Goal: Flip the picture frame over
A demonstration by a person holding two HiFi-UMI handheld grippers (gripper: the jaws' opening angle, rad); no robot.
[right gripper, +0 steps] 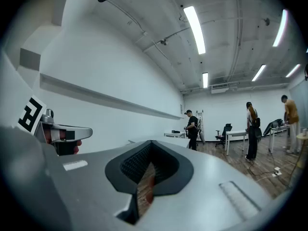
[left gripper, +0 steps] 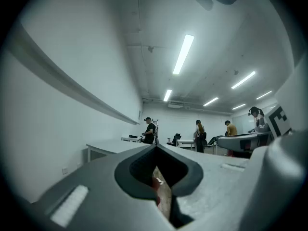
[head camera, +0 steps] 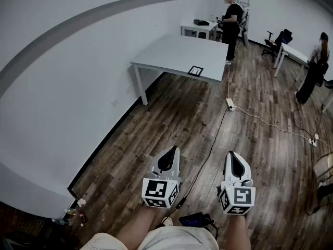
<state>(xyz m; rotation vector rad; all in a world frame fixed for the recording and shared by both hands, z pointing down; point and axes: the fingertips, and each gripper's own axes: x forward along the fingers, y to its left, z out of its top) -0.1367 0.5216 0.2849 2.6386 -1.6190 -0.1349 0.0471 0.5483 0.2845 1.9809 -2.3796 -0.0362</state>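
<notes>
1. Head view.
   - Shows the picture frame (head camera: 195,71) lying flat on the grey table (head camera: 171,51), close to the table's front edge and nearer its right front corner than its left.
   - Shows the left gripper (head camera: 173,150) and the right gripper (head camera: 232,153) low down, side by side over the wooden floor (head camera: 156,124), tips pointing toward the table.
   - Puts the frame well apart from both, far ahead and roughly between their two lines of aim.
   - Finds both pairs of jaws clenched to a point, grasping nothing.
   - Takes in a cable (head camera: 209,150) crossing the floor between the grippers up to a power strip (head camera: 230,105) below the table's right front corner.
   - Takes in a person in black (head camera: 230,20) standing beyond the table's far end.

2. Left gripper view.
   - Looks along the left gripper (left gripper: 155,147), jaws pressed together at the tips and empty, with only floor showing through the hollow behind them.
   - Catches the grey table (left gripper: 113,147) in the distance, just left of the tips, too far off to make out the frame on it.
   - Catches the right gripper (left gripper: 222,141) side-on toward the right.

3. Right gripper view.
   - Looks along the right gripper (right gripper: 151,142), jaws likewise closed tip to tip, nothing between them.
   - Catches the left gripper (right gripper: 86,132) side-on at the left.
   - Catches a strip of the grey table (right gripper: 178,141) just above the jaws, with no frame to be made out there.
</notes>
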